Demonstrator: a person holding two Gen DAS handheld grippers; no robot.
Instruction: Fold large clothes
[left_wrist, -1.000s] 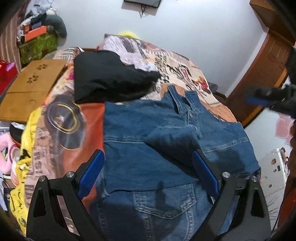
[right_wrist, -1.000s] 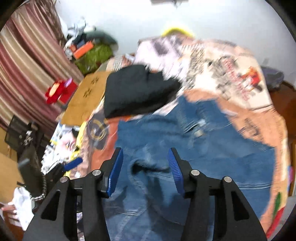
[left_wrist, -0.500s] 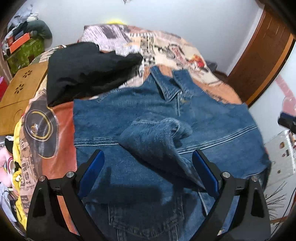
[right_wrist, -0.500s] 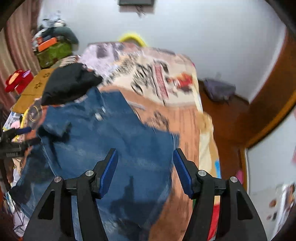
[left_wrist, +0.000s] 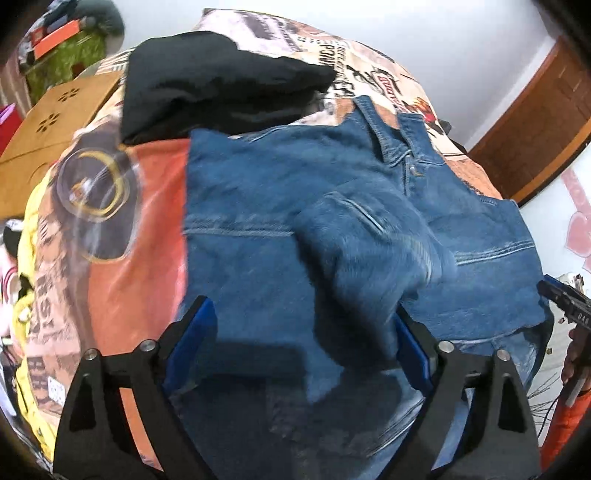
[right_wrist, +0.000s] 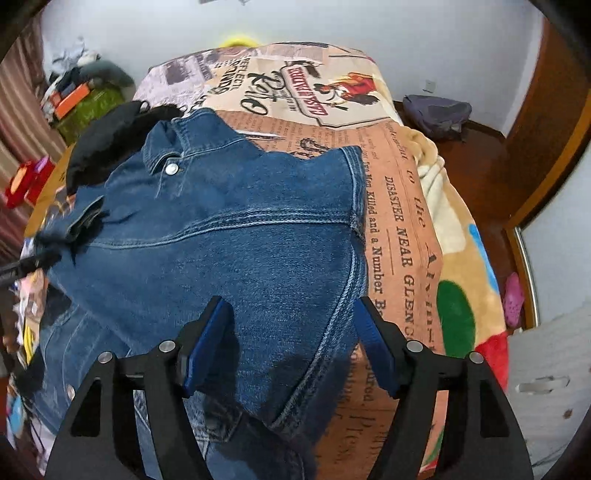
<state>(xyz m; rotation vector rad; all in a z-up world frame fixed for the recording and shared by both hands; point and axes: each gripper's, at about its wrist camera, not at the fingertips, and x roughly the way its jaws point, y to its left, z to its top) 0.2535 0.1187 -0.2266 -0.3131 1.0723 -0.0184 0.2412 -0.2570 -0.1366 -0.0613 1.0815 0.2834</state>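
Both grippers are now hanging closer over the jacket (left_wrist: 258, 206) than half a second ago, and the right one has swung back from the bed's far side so that denim is filling its view again. Spread across the bed (right_wrist: 402, 229), the jacket is lying front up on the printed blanket, its collar (right_wrist: 173, 147) pointing toward the white wall and one sleeve (left_wrist: 362, 254) lying folded in across the chest. At its right edge the shoulder seam is sitting flat against the newsprint pattern, while the lower hem is trailing toward the cameras, out of frame. Beside the collar, a heap of black clothes (left_wrist: 218, 81) is resting on the blanket, touching the jacket's upper left edge. Off the bed's left side a wooden board (left_wrist: 48, 125) is lying, and beyond it a green bundle with an orange box is sitting against the wall. Over the folded sleeve, the left gripper (left_wrist: 301, 350) is hovering with its blue pads (left_wrist: 192, 343) wide apart and nothing between them. Likewise the right gripper (right_wrist: 291, 343) is hovering over the jacket's right side with its jaws wide and gripping nothing. On the collar a small metal button (right_wrist: 171, 169) is showing.
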